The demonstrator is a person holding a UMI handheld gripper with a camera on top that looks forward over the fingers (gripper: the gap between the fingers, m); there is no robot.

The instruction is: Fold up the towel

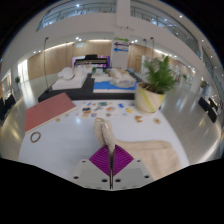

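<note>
We start at the gripper [110,163], whose two fingers sit low in the gripper view with their magenta pads [110,157] drawn close together. A narrow beige strip of fabric rises from between the pads, so we read the fingers as clenched on the towel [104,134]. How much cloth is actually pinched we cannot see, because the pads cover that part.

The towel hangs or stretches as a thin, bunched band running from the pads forward over the white table [60,150]. Just beside the fingers on the right, a broader beige fold [158,158] lies flat on the table. It seems to be cloth of the same colour, yet we cannot tell whether it joins the gripped strip, since the meeting point is hidden behind the fingers.

Beyond the towel, a row of small items [110,108] lies scattered across the table; they are too small for us to name. To the left lie a reddish-brown board [48,112] and a thin ring [36,137]. To the right stands a potted plant [154,84] in a pale pot, near the far edge of the table.

Farther off, we make out a dark rug [85,90] with pale seating around it, and a hall with wood-panelled walls and large windows. Details there blur together.
</note>
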